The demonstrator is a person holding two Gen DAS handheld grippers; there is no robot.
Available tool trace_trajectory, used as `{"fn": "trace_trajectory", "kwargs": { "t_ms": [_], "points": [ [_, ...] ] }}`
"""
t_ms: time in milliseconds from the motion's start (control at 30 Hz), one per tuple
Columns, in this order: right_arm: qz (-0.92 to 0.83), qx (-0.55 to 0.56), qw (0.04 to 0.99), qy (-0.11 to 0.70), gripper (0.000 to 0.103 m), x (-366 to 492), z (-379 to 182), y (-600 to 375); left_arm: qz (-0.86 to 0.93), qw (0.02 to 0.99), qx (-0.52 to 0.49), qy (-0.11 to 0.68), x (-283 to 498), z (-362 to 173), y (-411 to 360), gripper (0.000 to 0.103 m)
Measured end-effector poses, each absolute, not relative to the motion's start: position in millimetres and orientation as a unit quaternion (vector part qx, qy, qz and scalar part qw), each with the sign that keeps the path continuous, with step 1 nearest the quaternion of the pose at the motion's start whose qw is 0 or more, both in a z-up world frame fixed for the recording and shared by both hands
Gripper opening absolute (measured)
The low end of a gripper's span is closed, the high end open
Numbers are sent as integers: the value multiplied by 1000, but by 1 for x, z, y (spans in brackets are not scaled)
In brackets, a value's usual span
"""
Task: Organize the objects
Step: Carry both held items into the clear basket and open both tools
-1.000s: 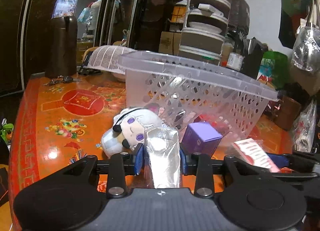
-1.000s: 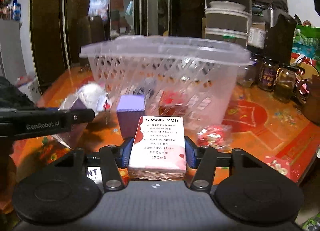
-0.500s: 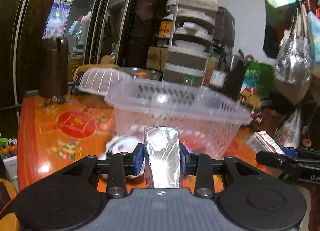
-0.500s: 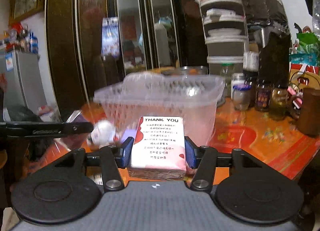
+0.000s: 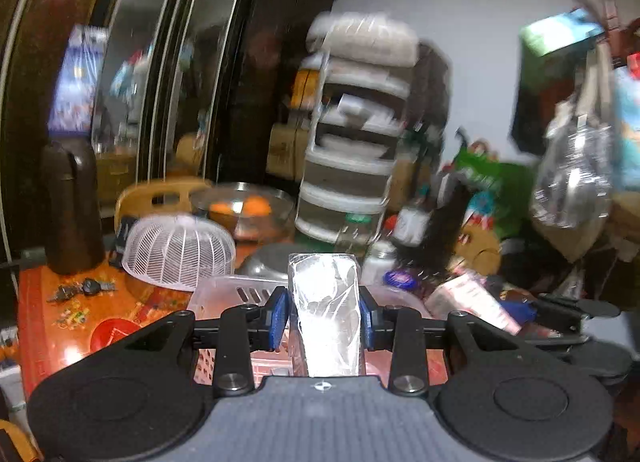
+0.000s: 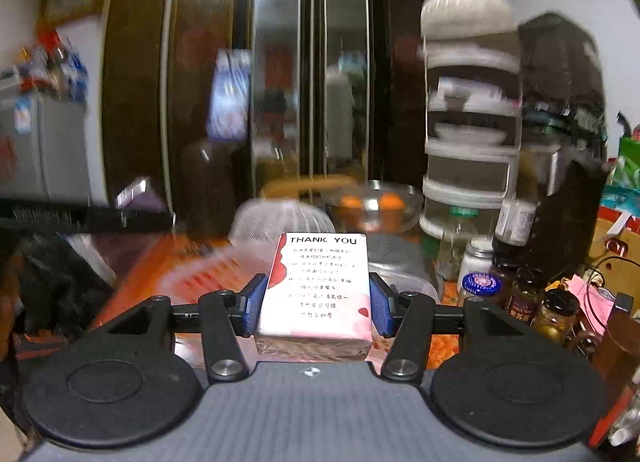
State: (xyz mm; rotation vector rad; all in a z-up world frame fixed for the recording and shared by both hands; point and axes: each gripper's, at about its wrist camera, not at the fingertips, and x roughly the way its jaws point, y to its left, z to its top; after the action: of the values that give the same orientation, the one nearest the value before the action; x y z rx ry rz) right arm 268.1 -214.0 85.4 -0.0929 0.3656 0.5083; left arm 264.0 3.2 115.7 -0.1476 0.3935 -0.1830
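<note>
My left gripper (image 5: 323,316) is shut on a clear plastic-wrapped packet (image 5: 325,302) and holds it above the near rim of the clear plastic basket (image 5: 232,294). My right gripper (image 6: 318,304) is shut on a white and pink "THANK YOU" packet (image 6: 320,282), raised over the blurred basket (image 6: 224,266). The right gripper and its packet (image 5: 472,302) also show at the right of the left wrist view. The basket's inside is mostly hidden behind both grippers.
On the orange patterned table (image 5: 52,310) stand a white mesh food cover (image 5: 178,254), a dark jug (image 5: 72,206), keys (image 5: 80,288), a glass bowl with oranges (image 5: 244,206), a stacked container tower (image 5: 352,150) and several jars (image 6: 520,290) at the right.
Both grippers have risen with their packets. The basket has dropped low in both views, and the plush toy and purple box have gone out of sight.
</note>
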Motion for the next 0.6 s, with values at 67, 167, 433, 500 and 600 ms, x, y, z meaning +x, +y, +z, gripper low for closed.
{"fn": "trace_trajectory", "kwargs": {
  "t_ms": [67, 167, 433, 500, 600],
  "points": [
    [248, -45, 940, 232, 56, 306, 81, -201, -82, 966, -74, 234, 304, 110, 0, 39],
    [230, -50, 925, 299, 56, 353, 66, -186, -61, 948, -81, 302, 356, 85, 1, 39],
    [215, -84, 891, 391, 56, 395, 32, -170, -41, 918, -75, 386, 399, 42, 3, 39],
    [214, -86, 888, 398, 56, 399, 29, -168, -44, 915, -74, 394, 401, 38, 2, 39],
    [210, -91, 887, 401, 56, 400, 26, -166, -36, 912, -67, 404, 407, 34, 1, 39]
  ]
}}
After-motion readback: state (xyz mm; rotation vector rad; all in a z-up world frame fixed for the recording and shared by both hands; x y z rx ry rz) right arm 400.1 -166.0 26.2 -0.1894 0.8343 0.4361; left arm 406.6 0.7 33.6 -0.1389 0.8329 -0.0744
